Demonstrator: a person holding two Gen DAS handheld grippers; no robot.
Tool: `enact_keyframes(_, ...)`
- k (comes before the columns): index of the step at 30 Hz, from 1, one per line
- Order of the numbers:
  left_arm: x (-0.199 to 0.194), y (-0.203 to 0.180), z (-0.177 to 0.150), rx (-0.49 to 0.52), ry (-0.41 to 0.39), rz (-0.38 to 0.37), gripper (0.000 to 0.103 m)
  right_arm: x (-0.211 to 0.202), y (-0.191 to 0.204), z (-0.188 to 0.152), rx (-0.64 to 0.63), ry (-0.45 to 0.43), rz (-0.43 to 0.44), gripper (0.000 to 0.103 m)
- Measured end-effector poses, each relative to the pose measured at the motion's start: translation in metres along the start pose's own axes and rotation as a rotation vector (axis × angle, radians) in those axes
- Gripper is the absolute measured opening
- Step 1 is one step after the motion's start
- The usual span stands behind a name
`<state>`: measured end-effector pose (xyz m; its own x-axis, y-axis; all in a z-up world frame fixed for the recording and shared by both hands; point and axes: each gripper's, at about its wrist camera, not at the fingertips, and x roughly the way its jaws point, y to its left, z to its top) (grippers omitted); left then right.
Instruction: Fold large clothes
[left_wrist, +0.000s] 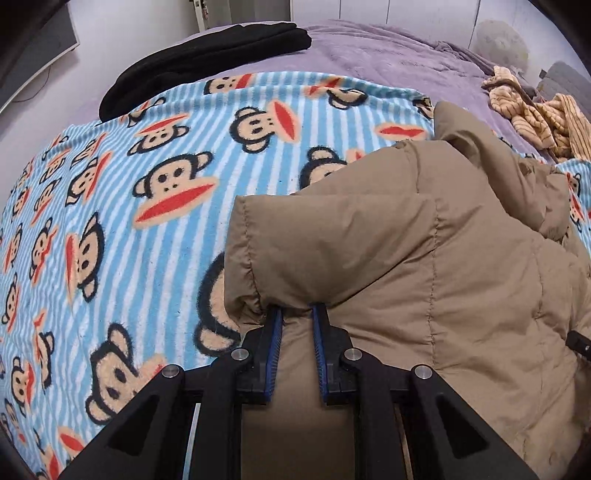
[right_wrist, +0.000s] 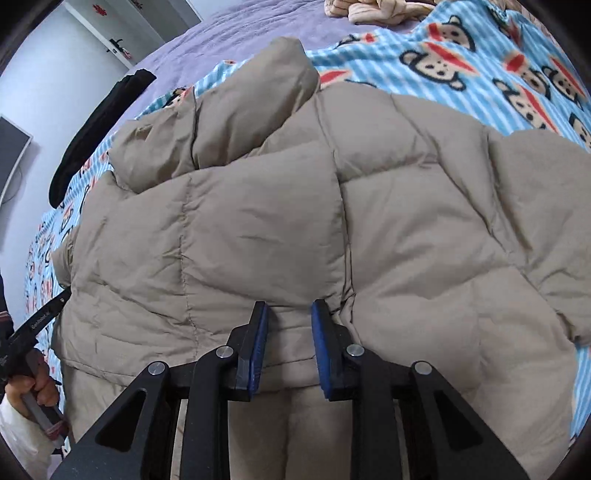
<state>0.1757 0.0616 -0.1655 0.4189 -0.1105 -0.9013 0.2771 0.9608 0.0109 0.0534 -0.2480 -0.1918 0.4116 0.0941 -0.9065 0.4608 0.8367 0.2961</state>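
Striped monkey-print blanket (left_wrist: 122, 236) covers the bed and carries the tan puffer jacket (right_wrist: 295, 221), collar at the far end, hem nearest. Left gripper (left_wrist: 297, 314) and right gripper (right_wrist: 289, 308) each pinch hem fabric between slightly parted jaws. Only the left view shows folded black clothing (left_wrist: 207, 55) far left.

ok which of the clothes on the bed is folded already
The black garment at the far edge, a neat flat stack; the tan puffer jacket is spread out and the striped garment crumpled.
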Motion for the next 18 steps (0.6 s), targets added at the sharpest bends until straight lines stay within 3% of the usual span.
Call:
enact_keyframes(4,-0.018,-0.003,0.009,0.037,0.012,0.046,0.019,-0.017,-0.012,-0.007,0.032,-0.007,0.027,0.026)
enact_keyframes(9,-0.048,-0.020,0.005,0.045,0.025,-0.012,0.019,-0.050,-0.049,-0.022,0.159,-0.009,0.087,0.033)
enact_keyframes(12,-0.064,-0.047,-0.004,0.100,0.034,-0.027,0.019,-0.067,-0.078,-0.035,0.282,-0.014,0.145,0.046)
enact_keyframes(16,-0.079,-0.089,-0.018,0.145,0.051,-0.067,0.023,-0.084,-0.105,-0.050,0.372,-0.028,0.185,0.049)
enact_keyframes(17,-0.082,-0.100,-0.022,0.153,0.056,-0.077,0.037,-0.086,-0.109,-0.051,0.384,-0.028,0.189,0.050)
enact_keyframes(18,-0.085,-0.110,-0.026,0.158,0.061,-0.077,0.092,-0.090,-0.115,-0.054,0.394,-0.030,0.194,0.053)
